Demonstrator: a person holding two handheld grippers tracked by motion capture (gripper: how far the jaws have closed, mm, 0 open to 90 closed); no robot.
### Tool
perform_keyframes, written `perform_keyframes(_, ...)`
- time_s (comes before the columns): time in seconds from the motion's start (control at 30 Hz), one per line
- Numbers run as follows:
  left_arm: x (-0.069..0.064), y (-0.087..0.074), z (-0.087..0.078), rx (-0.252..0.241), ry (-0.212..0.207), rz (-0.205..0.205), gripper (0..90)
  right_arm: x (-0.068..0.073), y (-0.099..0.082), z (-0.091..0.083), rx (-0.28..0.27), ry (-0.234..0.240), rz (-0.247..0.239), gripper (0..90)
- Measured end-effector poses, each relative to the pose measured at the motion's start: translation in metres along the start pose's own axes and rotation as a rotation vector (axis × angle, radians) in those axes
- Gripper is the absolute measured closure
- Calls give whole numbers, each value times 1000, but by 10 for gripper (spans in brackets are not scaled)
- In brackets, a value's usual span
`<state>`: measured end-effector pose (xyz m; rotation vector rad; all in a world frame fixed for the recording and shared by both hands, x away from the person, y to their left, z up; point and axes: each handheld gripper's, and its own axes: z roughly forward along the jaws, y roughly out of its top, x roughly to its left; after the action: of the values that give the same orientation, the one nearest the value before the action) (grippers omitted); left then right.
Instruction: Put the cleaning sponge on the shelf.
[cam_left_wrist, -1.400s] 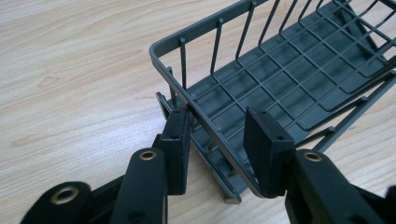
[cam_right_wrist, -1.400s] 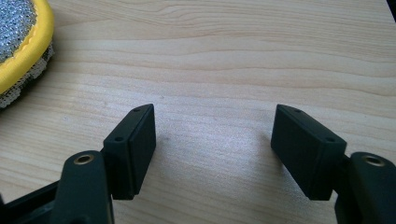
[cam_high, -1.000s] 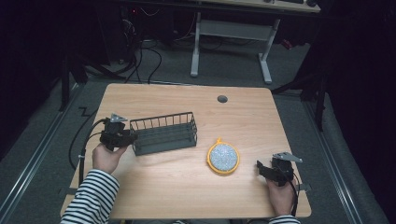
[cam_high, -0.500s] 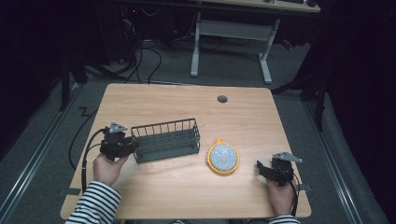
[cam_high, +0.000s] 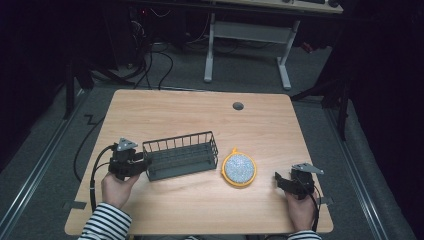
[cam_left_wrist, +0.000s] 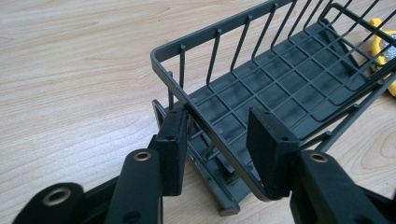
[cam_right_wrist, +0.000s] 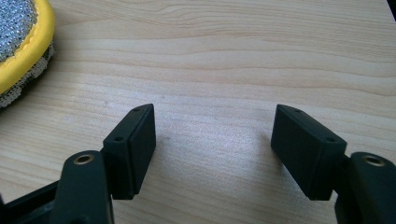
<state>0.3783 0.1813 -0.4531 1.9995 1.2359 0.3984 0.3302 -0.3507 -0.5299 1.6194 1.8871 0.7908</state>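
Wire basket (cam_high: 181, 156) sits on the counter (cam_high: 165, 112), a little toward nine o'clock of the middle, its long side running roughly from nine to three o'clock. It is dark grey, with upright bars and a grid floor. In the left gripper view one end looks raised off the wood, so the basket (cam_left_wrist: 280, 84) appears tilted there, though I cannot be sure.

Next in size, the round scrubber (cam_high: 239, 169) with a yellow rim and a silvery speckled face lies flat just beside the basket's three o'clock end, apart from it. Its edge (cam_right_wrist: 21, 46) shows at ten o'clock in the right gripper view.

At the basket's nine o'clock end, the left gripper (cam_high: 141, 164) straddles the end wall: one finger stands against the outside of the end bars, the other inside over the grid floor with a gap to the wire. These fingers have just been opening, with the end wall between them.

Near the counter's five o'clock corner, the right gripper (cam_high: 278, 180) rests well apart from the scrubber, its fingers (cam_right_wrist: 133, 144) spread wide over bare wood.
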Motion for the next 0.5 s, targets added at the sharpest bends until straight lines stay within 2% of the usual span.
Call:
perform_keyframes(0.13, 1, 1, -1, -9, -8, -7, 513, 0, 0, 0, -3, 1, 0, 310)
perform_keyframes(0.2, 2, 1, -5, -27, -13, -11, 441, 0, 0, 0, -3, 2, 1, 310)
perform_keyframes(0.33, 5, 1, -10, -30, -20, -23, 406, 0, 0, 0, -3, 2, 1, 310)
perform_keyframes(0.5, 9, 1, -18, -64, -19, -38, 387, 0, 0, 0, -3, 2, 1, 310)
